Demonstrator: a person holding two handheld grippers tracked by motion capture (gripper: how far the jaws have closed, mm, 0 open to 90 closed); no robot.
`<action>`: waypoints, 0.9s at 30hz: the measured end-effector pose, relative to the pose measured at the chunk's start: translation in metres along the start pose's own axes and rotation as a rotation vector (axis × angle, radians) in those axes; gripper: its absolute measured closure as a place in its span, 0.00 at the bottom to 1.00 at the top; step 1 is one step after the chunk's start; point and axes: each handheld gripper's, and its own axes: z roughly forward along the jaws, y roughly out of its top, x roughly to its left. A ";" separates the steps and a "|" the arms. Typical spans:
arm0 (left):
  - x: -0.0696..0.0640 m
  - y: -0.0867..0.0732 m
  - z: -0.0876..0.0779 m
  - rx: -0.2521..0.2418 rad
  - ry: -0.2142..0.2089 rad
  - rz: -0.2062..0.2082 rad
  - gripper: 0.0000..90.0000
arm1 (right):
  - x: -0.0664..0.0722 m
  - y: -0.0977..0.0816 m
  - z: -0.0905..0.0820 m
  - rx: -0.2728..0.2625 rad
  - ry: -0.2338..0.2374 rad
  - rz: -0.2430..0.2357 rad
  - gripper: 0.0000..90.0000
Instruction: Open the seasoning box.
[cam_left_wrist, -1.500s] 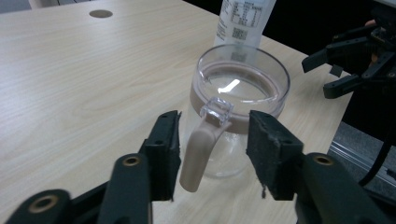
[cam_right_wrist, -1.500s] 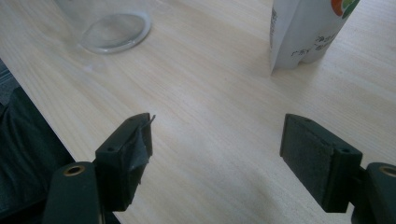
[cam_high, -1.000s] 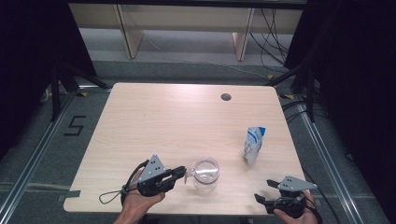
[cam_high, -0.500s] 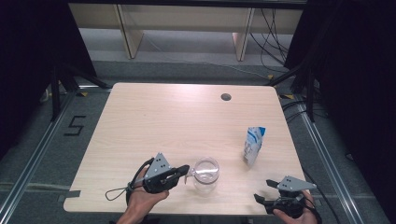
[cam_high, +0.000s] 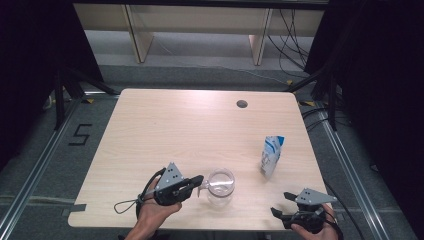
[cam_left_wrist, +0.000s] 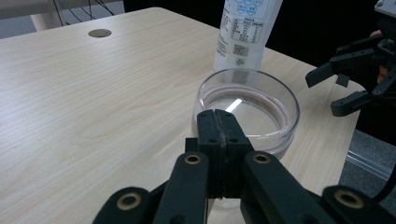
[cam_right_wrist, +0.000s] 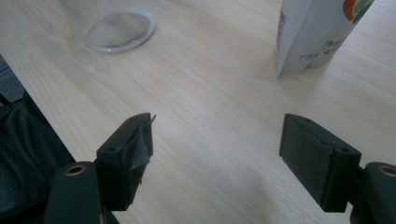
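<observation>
Pinching the near rim of the glass jar (cam_high: 220, 187) with my left gripper (cam_high: 200, 181), jaws fully closed on its wall, and the jar stands near the bench (cam_high: 200, 125) front edge. My right gripper (cam_high: 280, 210) waits wide open, holding nothing, short of the pouch (cam_high: 271, 155). So the jar is secured; the pouch is untouched, and I judge pouring is ahead. The left gripper view shows the jar is empty; the high view shows jar and pouch well apart.
</observation>
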 end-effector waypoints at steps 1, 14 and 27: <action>0.000 0.000 0.000 0.012 0.009 0.002 0.99 | 0.000 0.000 0.000 0.001 0.000 -0.001 0.30; 0.001 -0.003 0.002 0.010 -0.001 -0.001 0.99 | 0.001 0.002 0.002 0.010 0.041 -0.014 0.30; 0.001 -0.005 0.001 0.000 0.001 0.001 0.99 | 0.009 0.005 0.001 -0.030 0.012 -0.075 0.46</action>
